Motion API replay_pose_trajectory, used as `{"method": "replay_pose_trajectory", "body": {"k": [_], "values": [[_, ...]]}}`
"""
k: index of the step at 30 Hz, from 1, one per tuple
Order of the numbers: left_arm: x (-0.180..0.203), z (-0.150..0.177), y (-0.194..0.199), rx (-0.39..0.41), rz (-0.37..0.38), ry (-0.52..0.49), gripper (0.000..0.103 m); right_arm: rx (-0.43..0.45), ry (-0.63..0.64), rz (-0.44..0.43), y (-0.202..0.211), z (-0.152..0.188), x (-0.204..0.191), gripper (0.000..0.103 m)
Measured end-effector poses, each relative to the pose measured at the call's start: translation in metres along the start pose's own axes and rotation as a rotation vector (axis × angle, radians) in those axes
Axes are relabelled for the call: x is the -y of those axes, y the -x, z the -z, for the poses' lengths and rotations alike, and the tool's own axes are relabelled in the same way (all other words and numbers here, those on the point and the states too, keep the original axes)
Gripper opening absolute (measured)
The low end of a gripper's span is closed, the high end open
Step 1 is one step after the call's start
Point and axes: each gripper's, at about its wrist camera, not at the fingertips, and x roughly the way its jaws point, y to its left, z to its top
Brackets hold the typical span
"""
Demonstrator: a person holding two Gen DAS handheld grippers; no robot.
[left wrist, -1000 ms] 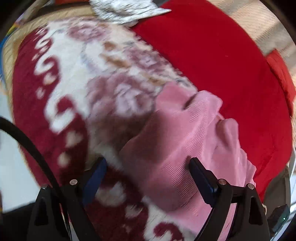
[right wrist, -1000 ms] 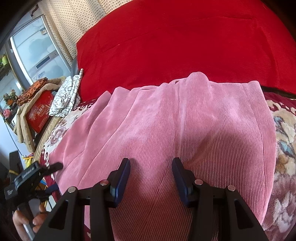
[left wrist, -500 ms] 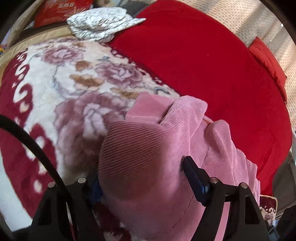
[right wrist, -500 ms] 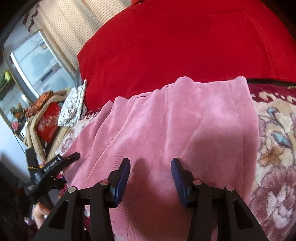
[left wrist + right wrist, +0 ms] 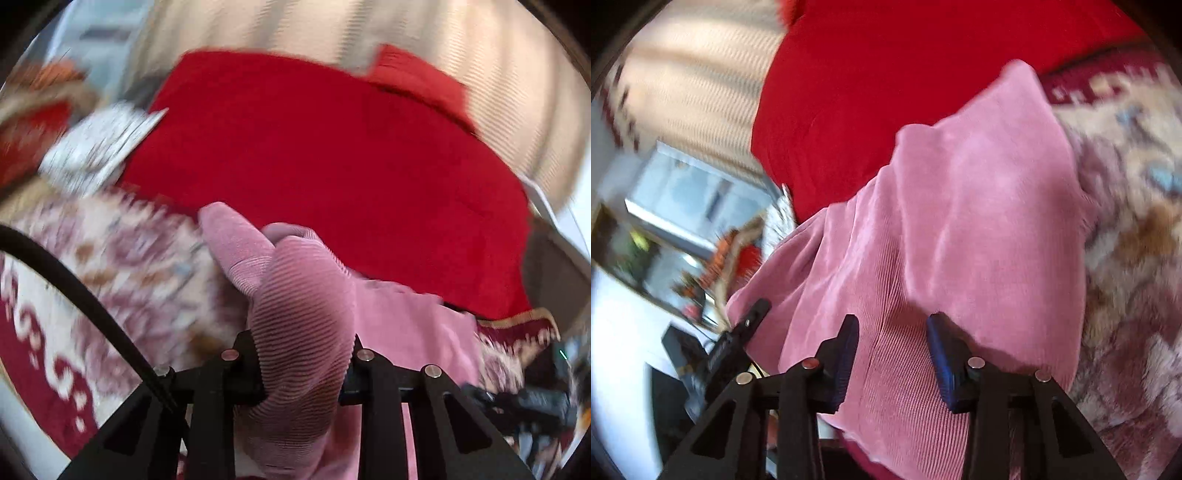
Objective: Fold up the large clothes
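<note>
A pink corduroy garment (image 5: 306, 288) lies on a flowered red-and-cream blanket (image 5: 129, 277). My left gripper (image 5: 301, 349) has a thick bunch of it bulging up between its closing jaws, lifted off the bed, and the pads press on the cloth. In the right wrist view the garment (image 5: 979, 206) spreads wide and tilted. My right gripper (image 5: 892, 325) hovers low over its near part, jaws closing, with flat cloth between the fingers but not pinched. The left gripper (image 5: 753, 314) shows at the cloth's left edge.
A plain red cover (image 5: 332, 166) fills the far side of the bed. A white patterned folded cloth (image 5: 99, 144) lies at the far left. A pale curtain (image 5: 369, 29) and a window (image 5: 683, 199) stand behind. A black cable (image 5: 74, 288) crosses the left wrist view.
My left gripper closed on a bunch of the pink cloth and rose with it, rolling. My right gripper slid over the garment, rolled, and its jaws narrowed a little.
</note>
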Motion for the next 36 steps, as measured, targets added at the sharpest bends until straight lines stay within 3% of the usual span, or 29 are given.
{"method": "replay_pose_trajectory", "body": {"k": [4,7,9,11,14,16,18,21,25,26,27,28,31,33,36], "values": [[0.080,0.008,0.016,0.014,0.063,-0.239,0.027,0.015,-0.122,-0.096,0.013,-0.009,0.024,0.042],[0.134,0.044,0.011,-0.006,0.109,-0.443,0.027,-0.002,-0.168,-0.156,0.017,-0.012,0.035,0.043],[0.150,0.074,-0.002,-0.040,0.126,-0.543,0.027,-0.021,-0.186,-0.171,0.015,-0.014,0.040,0.043],[0.138,0.092,-0.019,-0.085,0.137,-0.513,0.027,-0.034,-0.208,-0.185,0.012,-0.016,0.045,0.043],[0.116,0.092,-0.019,-0.055,0.182,-0.473,0.027,-0.039,-0.225,-0.209,0.011,-0.016,0.047,0.044],[0.108,0.088,-0.020,-0.058,0.216,-0.463,0.027,-0.018,-0.222,-0.263,0.015,-0.017,0.044,0.065],[0.105,0.088,-0.020,-0.052,0.233,-0.465,0.027,0.022,-0.197,-0.310,0.018,-0.021,0.033,0.079],[0.102,0.093,-0.019,-0.033,0.238,-0.489,0.027,0.037,-0.130,-0.322,0.015,-0.024,0.014,0.079],[0.107,0.101,-0.009,-0.023,0.246,-0.533,0.031,-0.005,-0.066,-0.256,-0.017,-0.027,-0.006,0.079],[0.105,0.100,-0.007,-0.022,0.249,-0.548,0.033,-0.013,-0.045,-0.229,-0.024,-0.028,-0.011,0.077],[0.102,0.099,-0.002,-0.026,0.266,-0.566,0.042,-0.020,-0.018,-0.190,-0.032,-0.031,-0.015,0.062],[0.097,0.096,0.004,-0.039,0.299,-0.585,0.052,-0.028,0.016,-0.137,-0.040,-0.031,-0.019,0.037],[0.069,0.080,0.030,-0.035,0.432,-0.595,0.062,-0.040,0.030,-0.084,-0.052,-0.029,-0.017,0.031],[0.041,0.060,0.045,0.014,0.442,-0.526,0.070,-0.032,0.021,-0.087,-0.049,-0.032,-0.015,0.030],[-0.013,0.028,0.042,0.051,0.391,-0.307,0.074,-0.019,0.020,-0.092,-0.046,-0.030,-0.015,0.029]]}}
